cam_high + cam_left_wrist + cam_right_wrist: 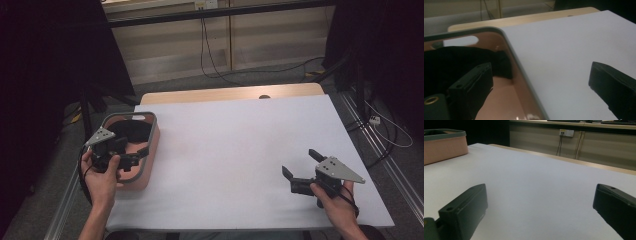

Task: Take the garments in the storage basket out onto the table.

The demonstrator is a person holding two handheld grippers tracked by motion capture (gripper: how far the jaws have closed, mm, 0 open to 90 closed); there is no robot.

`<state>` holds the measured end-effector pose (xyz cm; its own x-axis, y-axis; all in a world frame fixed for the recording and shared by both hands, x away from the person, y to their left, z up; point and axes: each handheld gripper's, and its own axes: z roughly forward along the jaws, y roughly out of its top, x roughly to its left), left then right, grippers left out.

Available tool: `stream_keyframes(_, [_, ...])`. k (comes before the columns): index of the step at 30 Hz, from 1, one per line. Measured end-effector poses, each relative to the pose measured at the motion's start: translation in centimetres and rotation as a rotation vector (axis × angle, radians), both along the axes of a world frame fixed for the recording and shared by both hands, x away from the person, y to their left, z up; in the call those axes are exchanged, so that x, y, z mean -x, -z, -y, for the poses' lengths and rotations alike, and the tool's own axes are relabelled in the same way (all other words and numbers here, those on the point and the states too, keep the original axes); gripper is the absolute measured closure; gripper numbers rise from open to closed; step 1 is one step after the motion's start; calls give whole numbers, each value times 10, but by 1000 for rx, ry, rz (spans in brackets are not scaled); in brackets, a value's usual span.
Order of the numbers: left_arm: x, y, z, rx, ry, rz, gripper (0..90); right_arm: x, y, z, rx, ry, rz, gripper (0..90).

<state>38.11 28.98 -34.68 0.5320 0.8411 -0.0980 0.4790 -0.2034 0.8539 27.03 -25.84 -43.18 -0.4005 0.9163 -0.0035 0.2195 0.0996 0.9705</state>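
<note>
Black cloth (131, 131) lies bundled inside the pink basket (153, 145) with the grey rim, which sits at the left edge of the white tabletop (240, 150); that cloth looks to be what the work turns on. The left hand-held gripper (131, 161) hangs over the near end of the basket, its jaws spread wide and holding nothing. In the left gripper view one jaw sits down inside the basket while the other stands outside over the bare tabletop, so the jaws straddle the basket's right-hand wall, and the cloth (461, 62) lies just ahead of and beside the inner jaw, toward the far end of the basket. The left hand (102, 180) is plainly the nearer one. The right hand-held gripper (300, 162) rests low over the tabletop well apart on the right side, jaws likewise spread and empty, aimed leftward across the bare surface toward the basket (444, 143). The basket's long axis runs from the person's side away toward the far edge, tilted a little to the right at its far end. The cloth is a soft heap with no clear heading; it seems to stretch across the far half of the basket, though its folds are too dark to read. The coming reach would likely go forward and slightly inward from the left gripper.
</note>
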Motion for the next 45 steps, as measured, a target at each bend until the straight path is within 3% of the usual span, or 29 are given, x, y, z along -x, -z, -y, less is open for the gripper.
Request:
stream_keyframes(2, [-4, 0, -4, -23, -43, 16, 57, 0, 0, 0, 2, 0, -1, 0])
stream_keyframes(6, [-11, 0, -13, 8, -56, -15, 50, 0, 0, -1, 4, -1, -4, 0])
stream_keyframes(8, [-15, 0, -18, -10, -74, -26, 47, 0, 0, -1, 4, -1, -6, 0])
stream_keyframes(12, [-26, 1, -27, -6, -86, -64, 47, 0, 0, -1, 4, -2, -6, 0])
stream_keyframes(15, [-34, 2, -31, -43, -118, -54, 53, 0, 0, -1, 5, 0, -7, 0])
stream_keyframes(17, [-40, 2, -34, -21, -148, -77, 88, 0, 0, -1, 7, -2, -6, 0])
stream_keyframes(18, [-42, 2, -35, -32, -151, -83, 88, 0, 0, -1, 7, -2, -6, 0])
stream_keyframes(20, [-49, 3, -38, -18, -189, -65, 90, 0, 0, -1, 6, -5, -7, 0])
stream_keyframes(24, [-56, 2, -39, -24, -170, -103, 100, 0, 1, -1, 12, -9, -7, 0])
stream_keyframes(25, [-58, 1, -39, -29, -168, -119, 161, -1, 1, -1, 12, -8, -7, 0])
stream_keyframes(28, [-65, 0, -37, -44, -167, -91, 175, -1, 1, -1, 11, -9, -9, 0])
stream_keyframes(29, [-71, -1, -36, -41, -180, -119, 170, -1, 1, -2, 8, -9, -12, 0])
stream_keyframes(31, [-74, -1, -36, -53, -182, -120, 170, -1, 1, -2, 10, -12, -15, 0])
stream_keyframes(33, [-80, -1, -36, -62, -200, -153, 170, -1, 1, -3, 11, -14, -15, 0])
stream_keyframes(36, [-88, 2, -39, -115, -214, -189, 170, -1, 1, -3, 10, -14, -16, 0])
stream_keyframes(41, [-100, 9, -49, -158, -226, -265, 120, -1, 1, -3, 13, -18, -16, 0])
stream_keyframes(45, [-106, 16, -55, -183, -257, -289, 127, -1, 1, -3, 14, -22, -15, 0])
